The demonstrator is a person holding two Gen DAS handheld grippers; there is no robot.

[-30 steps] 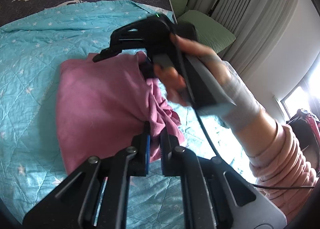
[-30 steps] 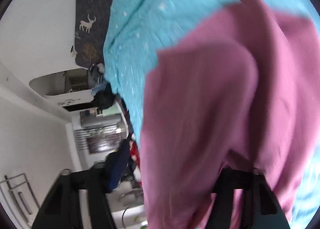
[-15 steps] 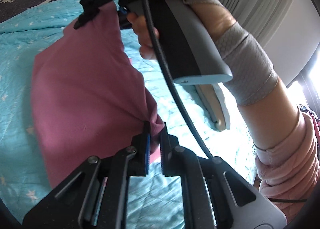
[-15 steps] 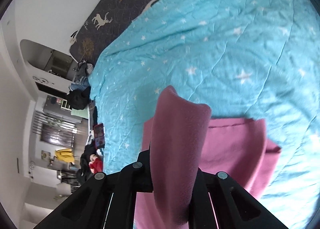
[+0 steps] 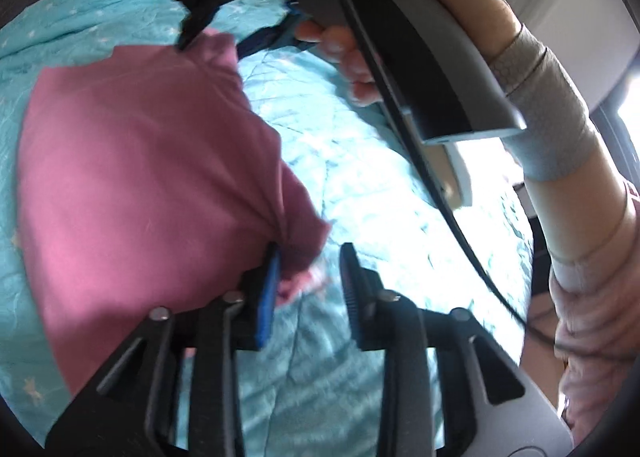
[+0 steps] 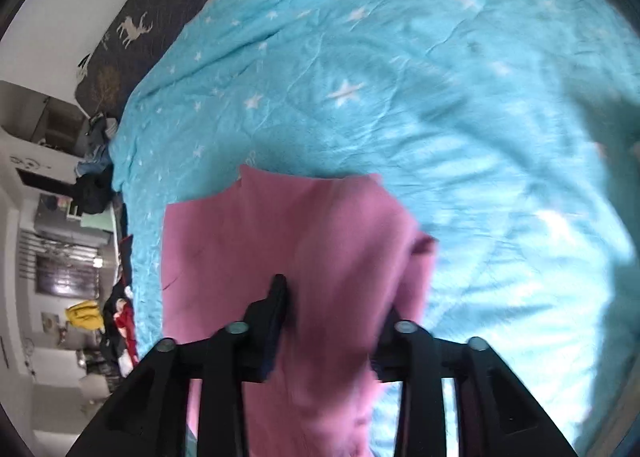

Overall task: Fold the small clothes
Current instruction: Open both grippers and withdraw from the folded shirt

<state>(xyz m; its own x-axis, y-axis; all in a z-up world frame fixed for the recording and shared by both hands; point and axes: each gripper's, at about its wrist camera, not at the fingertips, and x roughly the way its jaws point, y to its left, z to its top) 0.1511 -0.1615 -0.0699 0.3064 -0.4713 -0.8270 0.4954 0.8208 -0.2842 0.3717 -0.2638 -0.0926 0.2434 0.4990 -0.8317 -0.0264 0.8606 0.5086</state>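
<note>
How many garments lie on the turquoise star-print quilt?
1: a pink cotton garment, folded over on the turquoise star-print quilt ahead of both tools. Anything beneath it would be hidden.

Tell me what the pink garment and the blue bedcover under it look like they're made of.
The pink garment looks like soft, matte knit cloth, perhaps cotton jersey: it bunches into fine gathers at one corner and drapes limply. The blue bedcover looks like thin quilted fabric, maybe cotton or a blend: stitched lines cross it, it is wrinkled, and small white stars are printed on it. The exact fibre of either cannot be told.
</note>
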